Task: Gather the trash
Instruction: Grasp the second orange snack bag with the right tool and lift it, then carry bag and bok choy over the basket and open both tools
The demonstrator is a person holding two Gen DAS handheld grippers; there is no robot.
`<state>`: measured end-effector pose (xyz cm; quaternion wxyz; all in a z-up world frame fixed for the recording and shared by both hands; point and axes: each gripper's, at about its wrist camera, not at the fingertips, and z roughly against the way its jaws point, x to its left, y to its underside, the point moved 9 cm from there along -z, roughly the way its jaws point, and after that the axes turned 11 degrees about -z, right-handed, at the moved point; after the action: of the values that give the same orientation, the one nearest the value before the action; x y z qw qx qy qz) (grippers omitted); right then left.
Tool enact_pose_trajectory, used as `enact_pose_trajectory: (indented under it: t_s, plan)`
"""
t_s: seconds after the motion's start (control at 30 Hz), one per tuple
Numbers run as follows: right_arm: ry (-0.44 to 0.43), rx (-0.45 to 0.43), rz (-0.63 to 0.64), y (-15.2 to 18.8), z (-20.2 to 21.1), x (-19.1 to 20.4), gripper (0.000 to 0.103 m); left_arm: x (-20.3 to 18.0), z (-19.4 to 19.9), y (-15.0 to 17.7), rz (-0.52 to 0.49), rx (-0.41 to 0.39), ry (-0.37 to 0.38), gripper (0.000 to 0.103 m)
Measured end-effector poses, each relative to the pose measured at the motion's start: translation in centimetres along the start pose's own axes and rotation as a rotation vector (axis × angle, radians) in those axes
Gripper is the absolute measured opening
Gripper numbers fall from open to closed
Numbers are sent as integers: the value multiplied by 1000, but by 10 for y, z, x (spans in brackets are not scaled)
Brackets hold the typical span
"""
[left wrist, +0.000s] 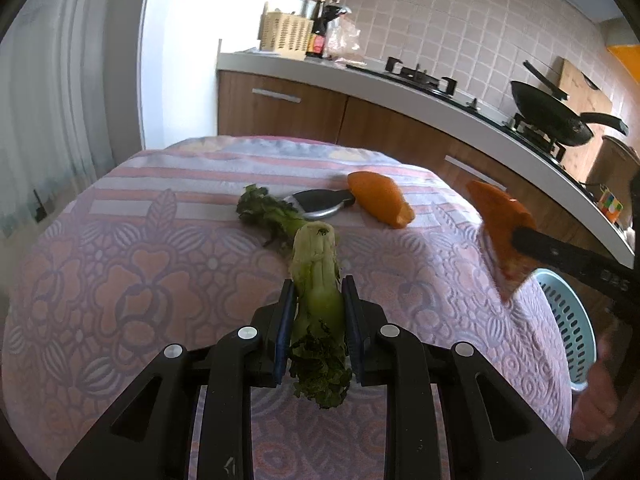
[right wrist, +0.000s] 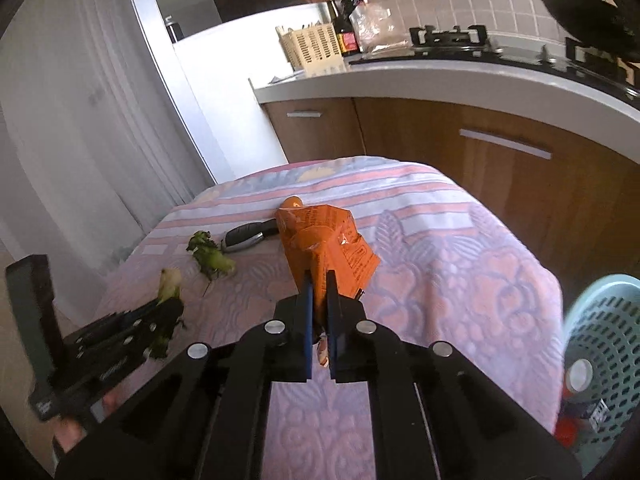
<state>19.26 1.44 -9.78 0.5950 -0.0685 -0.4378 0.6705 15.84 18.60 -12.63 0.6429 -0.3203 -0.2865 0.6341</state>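
Left gripper [left wrist: 318,294]: fingers narrow, clamped on the vegetable stalk [left wrist: 316,272]; held clear of the surface [left wrist: 160,280], judged ready for carrying to the bin.
Stalk axis: long axis runs along the fingers; pale cut end points far, leafy end hangs near, under the fingers.
Right gripper [right wrist: 319,286]: fingers pressed together on the orange wrapper [right wrist: 324,240], gripped by its lower edge.
Wrapper axis: crumpled, standing up and away from the fingers, upper end toward the far side; lifted off the surface at right, near the edge.
Basket [right wrist: 604,332]: pale blue, perforated, below the right edge of the surface; judged the drop point, which would explain the wrapper's place beside it.
Left on surface: second leafy scrap [left wrist: 264,212], orange piece [left wrist: 380,200], dark peeler-like tool [left wrist: 320,204] between them, all far of centre.
Pending: both held items not yet dropped.
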Motion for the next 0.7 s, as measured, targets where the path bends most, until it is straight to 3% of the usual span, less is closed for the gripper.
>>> enact_pose_trajectory:
  t_s: [0.3,0.7]
  plan:
    - [40,-63,-28,2,64,-39,4,-64,22,-18,-63,-5,106,22]
    - [169,-187,-146,-1,157,-138,4,-224,27,-49,-205,-20,325,22]
